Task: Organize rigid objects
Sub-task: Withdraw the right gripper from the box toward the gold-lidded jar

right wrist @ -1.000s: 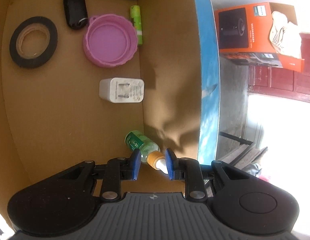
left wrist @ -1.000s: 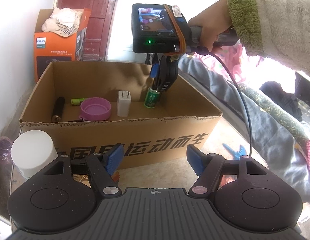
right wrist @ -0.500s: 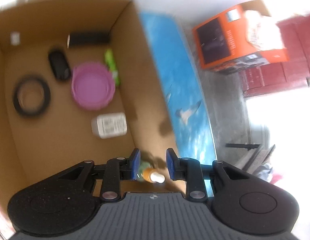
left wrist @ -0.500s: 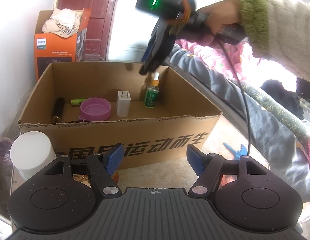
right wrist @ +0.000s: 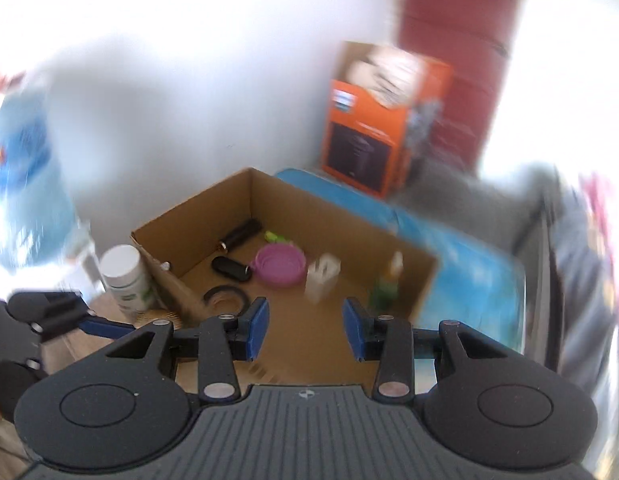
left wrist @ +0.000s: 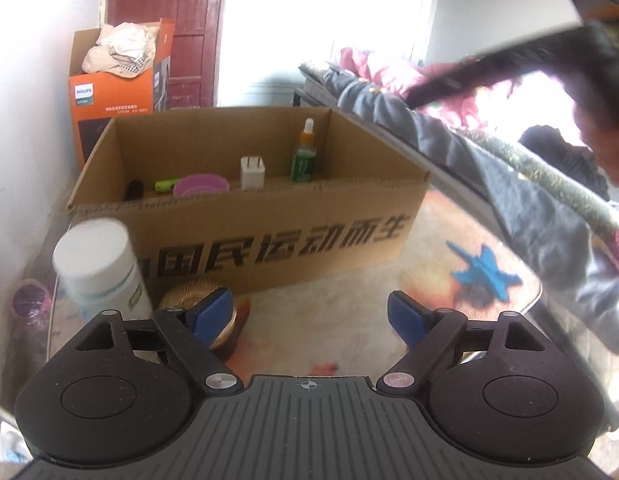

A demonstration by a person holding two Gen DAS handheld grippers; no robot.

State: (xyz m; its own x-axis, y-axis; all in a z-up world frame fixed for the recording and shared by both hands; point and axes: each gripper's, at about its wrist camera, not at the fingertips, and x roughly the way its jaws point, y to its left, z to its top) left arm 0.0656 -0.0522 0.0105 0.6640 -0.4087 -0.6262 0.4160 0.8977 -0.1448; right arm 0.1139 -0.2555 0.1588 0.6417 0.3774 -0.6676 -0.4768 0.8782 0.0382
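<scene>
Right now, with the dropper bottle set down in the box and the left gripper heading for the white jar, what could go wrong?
The white-capped jar stands left of the left gripper, outside its open jaws, so a finger could tip it. A small wound spool sits close beside it and could get knocked. The green dropper bottle stands tall and upright in the cardboard box, so bumping the box may topple it.
</scene>
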